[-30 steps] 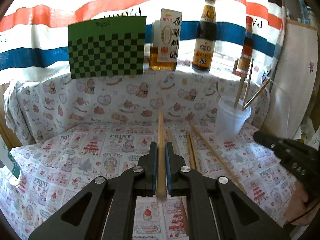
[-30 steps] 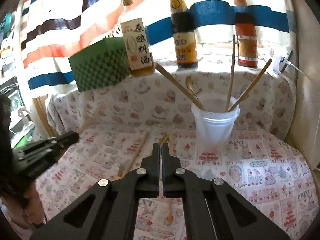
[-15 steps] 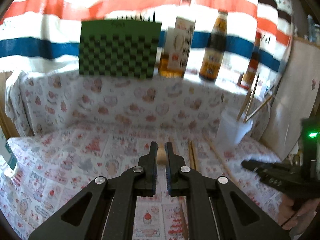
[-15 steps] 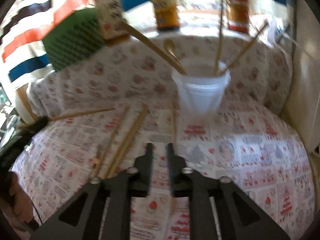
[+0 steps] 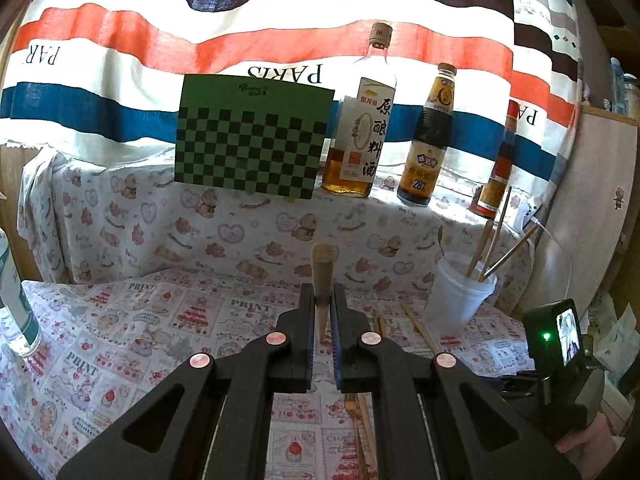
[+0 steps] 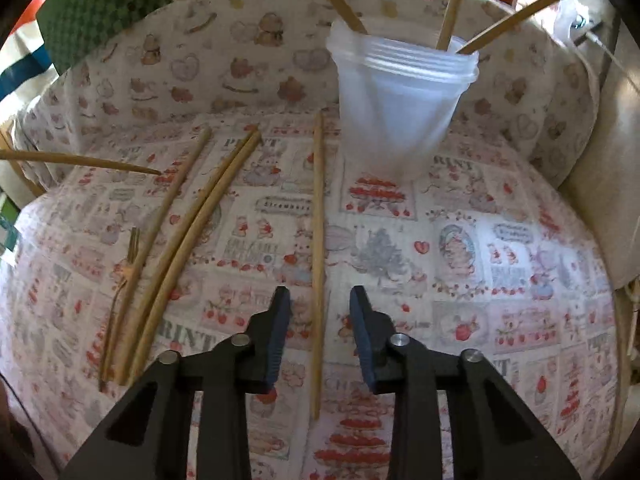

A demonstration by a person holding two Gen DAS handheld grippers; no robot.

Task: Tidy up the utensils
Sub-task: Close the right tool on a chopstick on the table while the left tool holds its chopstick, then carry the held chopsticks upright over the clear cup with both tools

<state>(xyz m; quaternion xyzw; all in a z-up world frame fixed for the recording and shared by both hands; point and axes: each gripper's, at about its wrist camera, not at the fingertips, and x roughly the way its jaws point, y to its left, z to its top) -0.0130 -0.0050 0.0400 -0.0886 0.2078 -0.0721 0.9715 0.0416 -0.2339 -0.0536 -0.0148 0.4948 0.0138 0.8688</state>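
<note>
Chopstick (image 6: 318, 240) lies between open hand-held gripper (image 6: 320, 300) jaws.

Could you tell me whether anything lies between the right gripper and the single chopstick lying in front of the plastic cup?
Nothing visible does: the right gripper hangs open astride the chopstick, with only bare tablecloth around it.

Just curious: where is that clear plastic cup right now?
In the right wrist view, the cup stands at the far end of the tablecloth, right of centre, just beyond a single chopstick.
</note>
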